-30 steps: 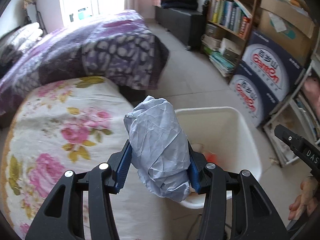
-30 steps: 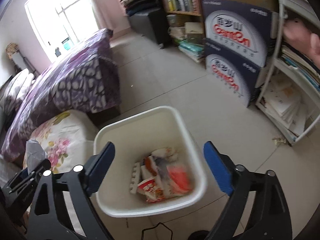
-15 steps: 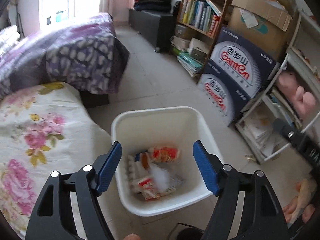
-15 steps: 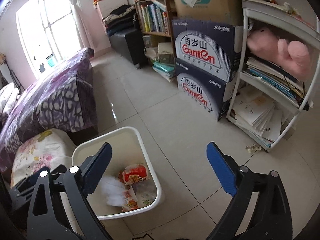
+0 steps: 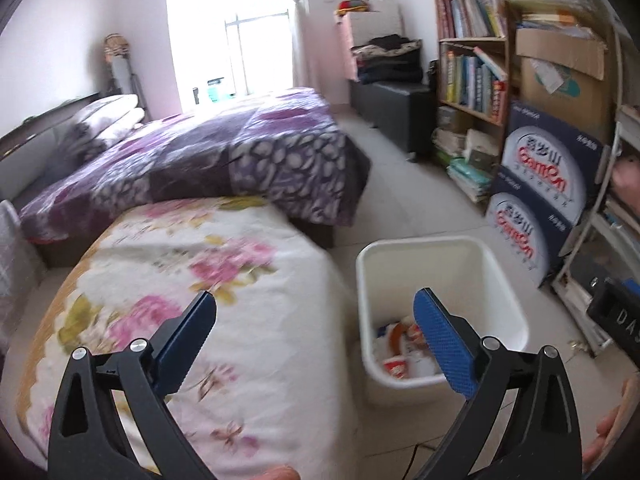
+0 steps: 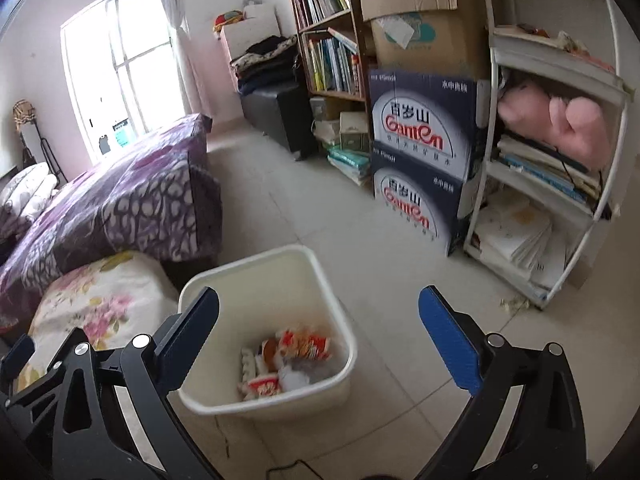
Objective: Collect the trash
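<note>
A white plastic bin stands on the tiled floor beside a floral-covered bed end; it also shows in the right wrist view. Inside lie snack wrappers, a red and white cup and a pale crumpled wad. My left gripper is open and empty, above the bed's edge, left of the bin. My right gripper is open and empty, above the bin.
A floral cover and a purple quilt lie to the left. Blue Ganten boxes, a bookshelf and a white rack with a pink plush line the right wall. Small scraps lie by the rack.
My left gripper opened and dropped the pale crumpled wad into the bin, then swung left and up over the bed. My right gripper rose and drew back from the bin.
</note>
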`<state>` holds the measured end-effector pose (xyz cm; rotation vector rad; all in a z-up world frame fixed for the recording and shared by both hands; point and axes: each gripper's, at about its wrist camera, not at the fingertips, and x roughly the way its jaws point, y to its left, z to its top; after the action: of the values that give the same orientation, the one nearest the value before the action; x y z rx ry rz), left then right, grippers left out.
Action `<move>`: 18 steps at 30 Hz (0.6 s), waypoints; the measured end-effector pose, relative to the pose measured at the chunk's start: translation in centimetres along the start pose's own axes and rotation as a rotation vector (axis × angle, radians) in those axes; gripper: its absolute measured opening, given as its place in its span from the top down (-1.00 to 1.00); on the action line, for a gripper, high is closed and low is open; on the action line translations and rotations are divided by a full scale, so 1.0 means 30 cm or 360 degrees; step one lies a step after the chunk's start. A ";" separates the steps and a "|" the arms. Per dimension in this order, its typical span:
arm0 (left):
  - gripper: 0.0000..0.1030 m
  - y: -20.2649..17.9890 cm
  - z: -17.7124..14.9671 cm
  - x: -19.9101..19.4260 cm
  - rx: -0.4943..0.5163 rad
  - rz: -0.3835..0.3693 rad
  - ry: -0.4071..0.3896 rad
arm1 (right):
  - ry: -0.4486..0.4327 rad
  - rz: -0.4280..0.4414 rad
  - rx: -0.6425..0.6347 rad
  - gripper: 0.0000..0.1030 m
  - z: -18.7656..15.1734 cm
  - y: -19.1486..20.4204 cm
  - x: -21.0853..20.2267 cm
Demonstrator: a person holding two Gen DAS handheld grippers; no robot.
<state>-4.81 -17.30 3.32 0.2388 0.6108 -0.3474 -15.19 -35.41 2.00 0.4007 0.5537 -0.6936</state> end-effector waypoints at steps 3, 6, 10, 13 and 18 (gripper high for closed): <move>-0.87 0.046 -0.038 -0.008 -0.0035 0.0066 0.0030 | -0.0026 0.0016 -0.0046 -0.86 -0.039 0.039 -0.025; -0.87 0.090 -0.050 -0.017 -0.0077 0.0086 0.0048 | -0.0038 0.0023 -0.0110 -0.86 -0.071 0.073 -0.042; -0.87 0.131 -0.045 -0.039 -0.0121 0.0081 0.0046 | -0.0036 0.0021 -0.0197 -0.86 -0.104 0.123 -0.048; -0.87 0.141 -0.047 -0.048 -0.0124 0.0082 0.0048 | -0.0090 0.0007 -0.0266 -0.86 -0.118 0.156 -0.063; -0.87 0.149 -0.047 -0.049 -0.0127 0.0080 0.0053 | -0.0139 0.0002 -0.0329 -0.86 -0.128 0.187 -0.075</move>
<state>-4.93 -12.41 3.59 0.1832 0.6489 -0.2704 -14.04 -28.39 1.25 0.1770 0.5362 -0.6426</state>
